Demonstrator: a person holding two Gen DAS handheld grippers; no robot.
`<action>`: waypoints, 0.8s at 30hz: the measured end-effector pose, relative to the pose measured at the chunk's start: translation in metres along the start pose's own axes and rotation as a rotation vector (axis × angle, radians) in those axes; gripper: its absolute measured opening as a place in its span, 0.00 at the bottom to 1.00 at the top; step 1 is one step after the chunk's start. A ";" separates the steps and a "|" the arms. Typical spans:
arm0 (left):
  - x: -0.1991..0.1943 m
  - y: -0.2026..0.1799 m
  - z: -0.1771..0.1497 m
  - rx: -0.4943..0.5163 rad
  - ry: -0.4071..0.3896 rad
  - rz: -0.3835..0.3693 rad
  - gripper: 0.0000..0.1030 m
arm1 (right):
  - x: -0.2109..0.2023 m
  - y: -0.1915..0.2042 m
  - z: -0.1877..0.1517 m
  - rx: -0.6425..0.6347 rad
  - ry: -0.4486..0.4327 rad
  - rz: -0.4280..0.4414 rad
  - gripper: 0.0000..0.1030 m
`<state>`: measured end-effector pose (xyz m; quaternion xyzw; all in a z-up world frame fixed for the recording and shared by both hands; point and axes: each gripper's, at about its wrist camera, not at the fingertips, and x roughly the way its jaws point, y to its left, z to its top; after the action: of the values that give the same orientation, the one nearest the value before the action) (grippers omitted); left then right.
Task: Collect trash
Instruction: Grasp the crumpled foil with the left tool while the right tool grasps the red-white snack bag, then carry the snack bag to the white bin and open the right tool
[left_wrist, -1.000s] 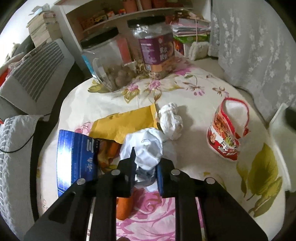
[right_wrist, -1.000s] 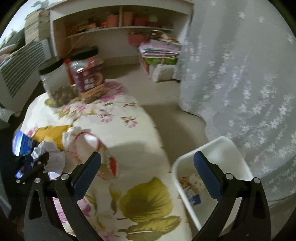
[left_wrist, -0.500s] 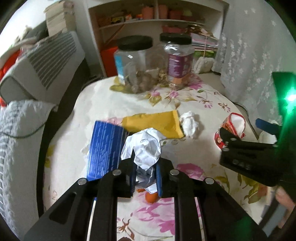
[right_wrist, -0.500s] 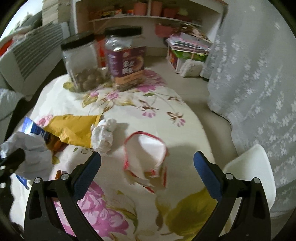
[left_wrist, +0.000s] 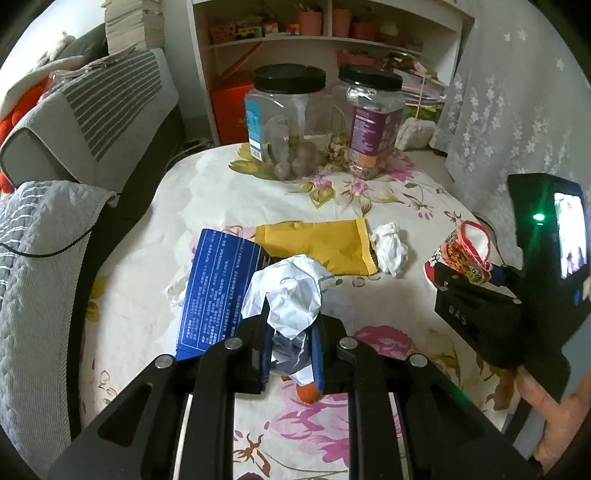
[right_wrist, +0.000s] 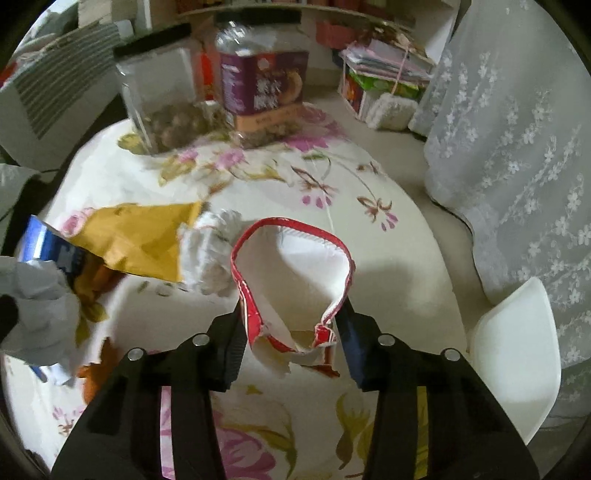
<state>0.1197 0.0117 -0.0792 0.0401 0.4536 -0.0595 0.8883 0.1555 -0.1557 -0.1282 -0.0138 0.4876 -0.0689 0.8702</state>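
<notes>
Lower part of paper wad (left_wrist: 291, 295) hidden between left gripper (left_wrist: 291, 365) fingers. Orange item (left_wrist: 308, 393) mostly covered by same fingers; identity unclear. Blue packet (left_wrist: 218, 288) partly under wad; print too small to read. Right gripper (left_wrist: 480, 306) cut off at frame edge in left view, its fingertips behind red cup (left_wrist: 463, 251). In right view, cup (right_wrist: 291, 280) base hidden, contact with right gripper (right_wrist: 291, 347) pads not resolvable. Jars (right_wrist: 207, 96) motion-blurred. White bin (right_wrist: 517, 354) interior not visible.

Both views are dim indoor pictures with dark, bent fisheye edges. The left view is sharp. The right view is blurred at the jars (right_wrist: 207, 81); soft shadows fall on the tablecloth (right_wrist: 388, 236).
</notes>
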 end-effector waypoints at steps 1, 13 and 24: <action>-0.002 0.000 0.001 -0.003 -0.007 0.002 0.17 | -0.006 0.002 0.001 -0.003 -0.016 0.006 0.41; -0.023 -0.004 0.007 -0.016 -0.077 0.028 0.17 | -0.061 0.004 0.001 -0.025 -0.154 0.027 0.42; -0.039 -0.019 0.005 -0.008 -0.111 0.026 0.17 | -0.082 -0.012 -0.008 -0.013 -0.202 0.021 0.42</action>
<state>0.0985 -0.0051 -0.0454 0.0390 0.4033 -0.0481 0.9130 0.1052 -0.1559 -0.0618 -0.0215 0.3980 -0.0550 0.9155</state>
